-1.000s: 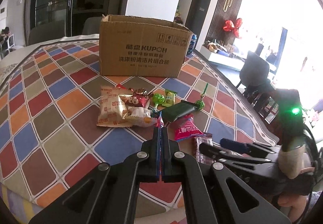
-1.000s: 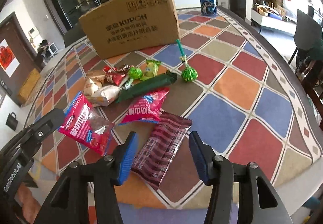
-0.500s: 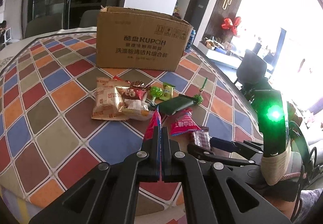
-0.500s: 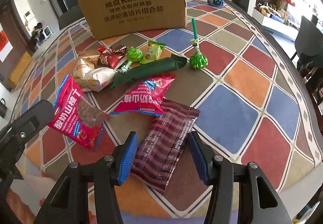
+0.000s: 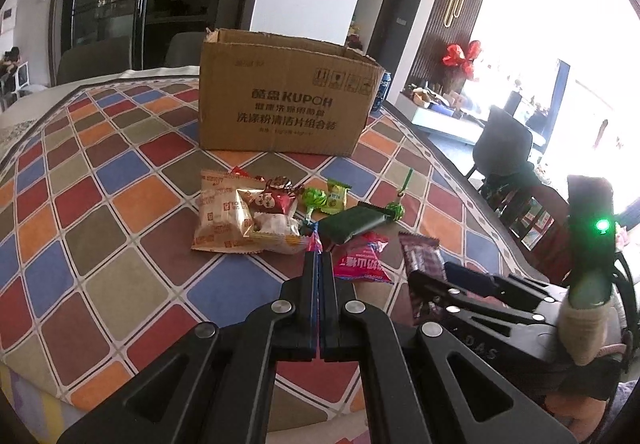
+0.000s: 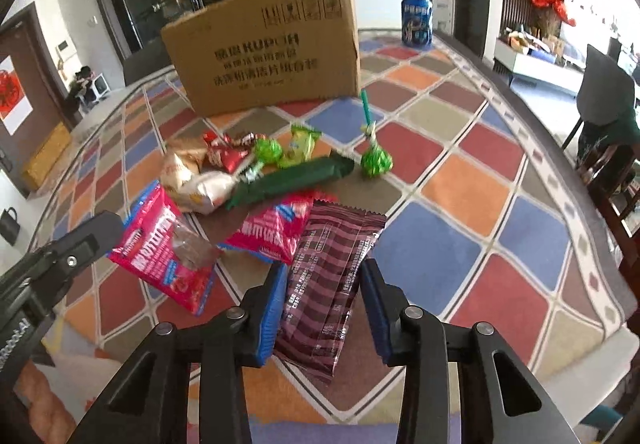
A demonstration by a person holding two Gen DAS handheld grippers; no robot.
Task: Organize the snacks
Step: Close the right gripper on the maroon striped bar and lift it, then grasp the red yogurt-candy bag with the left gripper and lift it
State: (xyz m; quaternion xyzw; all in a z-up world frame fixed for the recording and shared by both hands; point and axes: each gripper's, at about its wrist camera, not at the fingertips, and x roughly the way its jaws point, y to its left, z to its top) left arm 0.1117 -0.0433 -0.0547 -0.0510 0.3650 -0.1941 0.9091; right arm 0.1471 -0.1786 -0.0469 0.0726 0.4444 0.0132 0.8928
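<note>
My left gripper [image 5: 318, 256] is shut on a red snack packet [image 6: 160, 244], which hangs above the tablecloth in the right wrist view; only its edge [image 5: 316, 242] shows in the left wrist view. The jaws of my right gripper [image 6: 324, 276] are closing on a maroon striped packet [image 6: 328, 272], with the blue pads against its long sides. The packet's far end [image 5: 420, 256] tilts up off the cloth. A brown cardboard box [image 6: 272, 56], top open, stands behind the snack pile.
Loose snacks lie on the checked tablecloth [image 5: 120, 196]: beige packets [image 5: 222, 212], a dark green bar [image 6: 288, 180], a pink packet [image 6: 276, 228] and green lollipops [image 6: 376, 162]. A blue can [image 6: 417, 20] stands right of the box. Dark chairs [image 5: 504, 144] line the table's right edge.
The right jaws have narrowed onto the maroon packet, which now stays with the gripper while the other snacks slide down the right wrist view. The left gripper still holds the red packet.
</note>
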